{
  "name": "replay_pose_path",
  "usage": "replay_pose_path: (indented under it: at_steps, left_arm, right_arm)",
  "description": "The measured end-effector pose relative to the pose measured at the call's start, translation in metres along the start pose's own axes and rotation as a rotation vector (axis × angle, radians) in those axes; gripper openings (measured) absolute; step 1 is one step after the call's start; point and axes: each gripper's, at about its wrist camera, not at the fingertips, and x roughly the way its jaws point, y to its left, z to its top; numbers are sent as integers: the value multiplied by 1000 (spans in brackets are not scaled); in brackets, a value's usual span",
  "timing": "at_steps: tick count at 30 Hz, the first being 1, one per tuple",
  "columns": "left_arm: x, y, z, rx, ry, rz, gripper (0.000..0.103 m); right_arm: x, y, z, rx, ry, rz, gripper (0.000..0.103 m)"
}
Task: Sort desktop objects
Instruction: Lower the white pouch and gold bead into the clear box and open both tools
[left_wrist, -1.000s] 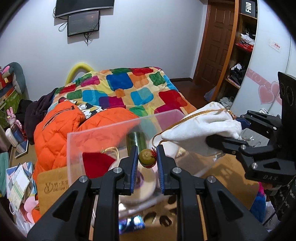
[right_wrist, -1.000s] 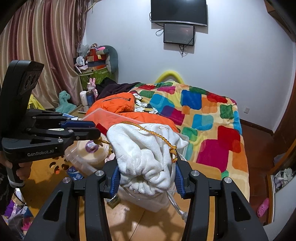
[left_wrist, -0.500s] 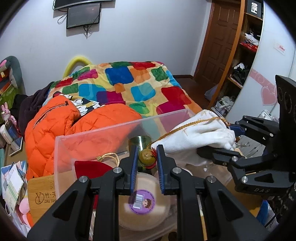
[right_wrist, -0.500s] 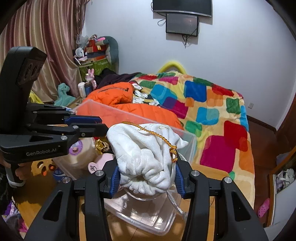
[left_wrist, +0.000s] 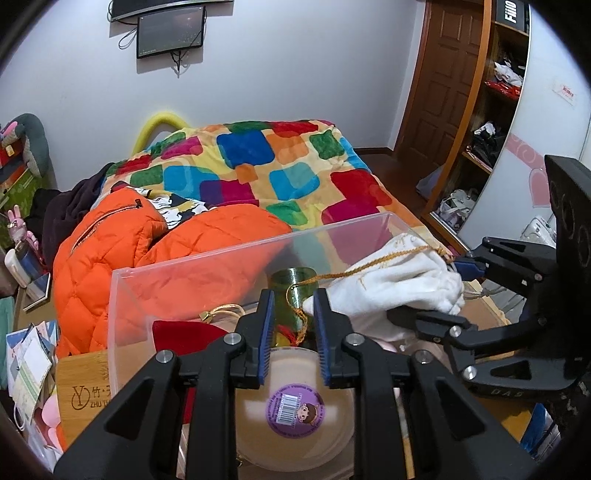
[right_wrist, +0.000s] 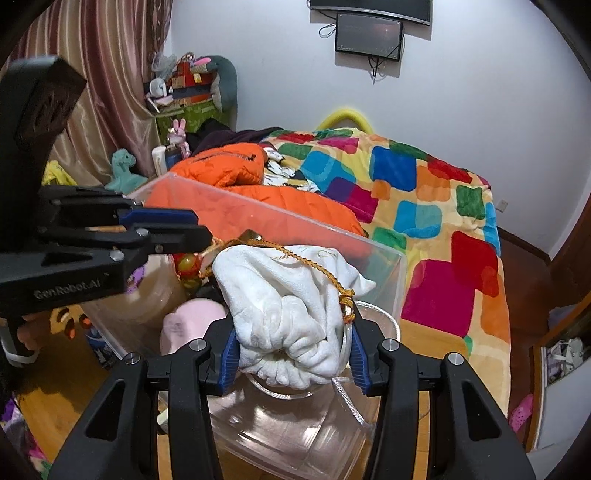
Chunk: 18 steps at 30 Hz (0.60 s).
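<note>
Over the clear plastic box (left_wrist: 207, 266), the right gripper (right_wrist: 291, 354) clamps its fingers on the white cloth pouch (right_wrist: 288, 306); the left gripper (left_wrist: 293, 332) fingers are parting, with the pouch's gold cord (left_wrist: 301, 317) loose between them.

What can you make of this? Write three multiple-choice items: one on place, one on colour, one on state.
1. The round tin lies
A. on the quilt
B. in the clear box
C. on the floor

2. The jacket is
A. orange
B. blue
C. grey

3. The right gripper is
A. open and empty
B. out of view
C. shut on the white pouch

Key: 1 B, the box walls stand around the tin; 2 A, its quilted cloth is plainly orange; 3 C, both jaws press the pouch's sides.
</note>
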Motion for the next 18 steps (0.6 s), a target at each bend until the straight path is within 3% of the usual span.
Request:
replay_pose_path:
  at_steps: [8, 11, 18]
  left_arm:
    - [-2, -5, -1, 21, 7, 12, 45]
    - [-5, -6, -3, 24, 11, 21, 48]
    - [-18, -2, -5, 0, 7, 28, 50]
  right_arm:
    - [-2, 8, -3, -37, 33, -50, 56]
    - [-10, 12, -4, -59, 21, -74, 64]
    - [-30, 25, -4, -109, -9, -101, 70]
